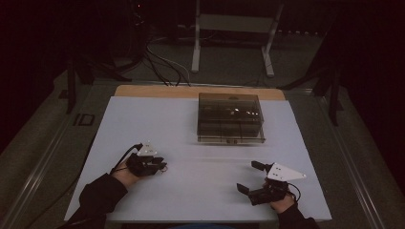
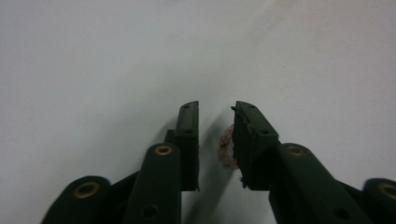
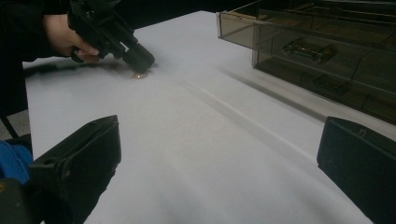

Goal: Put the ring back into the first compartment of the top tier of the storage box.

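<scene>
High view: left tool (image 1: 161,165) jaws narrowly parted around pink ring (image 2: 226,145); right tool (image 1: 250,176) wide, empty.

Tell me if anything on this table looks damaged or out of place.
One thing: a small pinkish object lies loose on the white table, just at the left tool's tips, far from the smoky plastic box. I can't tell what it is. The box sits square and shut.
</scene>
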Available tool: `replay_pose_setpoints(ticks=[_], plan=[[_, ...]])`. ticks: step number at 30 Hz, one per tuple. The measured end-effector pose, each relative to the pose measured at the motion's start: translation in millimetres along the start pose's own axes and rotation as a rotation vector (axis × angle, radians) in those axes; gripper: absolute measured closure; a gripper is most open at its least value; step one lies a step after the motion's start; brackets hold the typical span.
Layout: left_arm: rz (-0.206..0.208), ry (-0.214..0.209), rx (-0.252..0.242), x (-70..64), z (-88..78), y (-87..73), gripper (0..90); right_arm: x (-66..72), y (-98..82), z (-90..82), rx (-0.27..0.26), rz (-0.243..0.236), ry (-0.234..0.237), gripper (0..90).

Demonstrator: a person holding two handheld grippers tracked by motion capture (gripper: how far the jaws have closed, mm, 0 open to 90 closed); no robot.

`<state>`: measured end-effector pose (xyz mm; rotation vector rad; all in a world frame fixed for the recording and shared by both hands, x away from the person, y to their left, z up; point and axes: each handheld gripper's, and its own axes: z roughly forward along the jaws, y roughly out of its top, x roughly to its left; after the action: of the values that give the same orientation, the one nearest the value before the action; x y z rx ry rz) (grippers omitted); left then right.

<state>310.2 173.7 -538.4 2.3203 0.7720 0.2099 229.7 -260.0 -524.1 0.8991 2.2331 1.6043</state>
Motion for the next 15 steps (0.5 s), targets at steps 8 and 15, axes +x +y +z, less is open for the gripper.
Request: replay_pose_setpoints(ticks=[8,15], plan=[[0.014,-0.012,0.014,-2.0,0.6,1.2,88.2,0.3,0.0,0.2,0.003,0.0,-0.002,0.0],[0.005,-0.021,0.008,-0.6,0.4,0.7,89.4,0.3,-0.1,0.4,0.004,0.0,-0.002,0.0]])
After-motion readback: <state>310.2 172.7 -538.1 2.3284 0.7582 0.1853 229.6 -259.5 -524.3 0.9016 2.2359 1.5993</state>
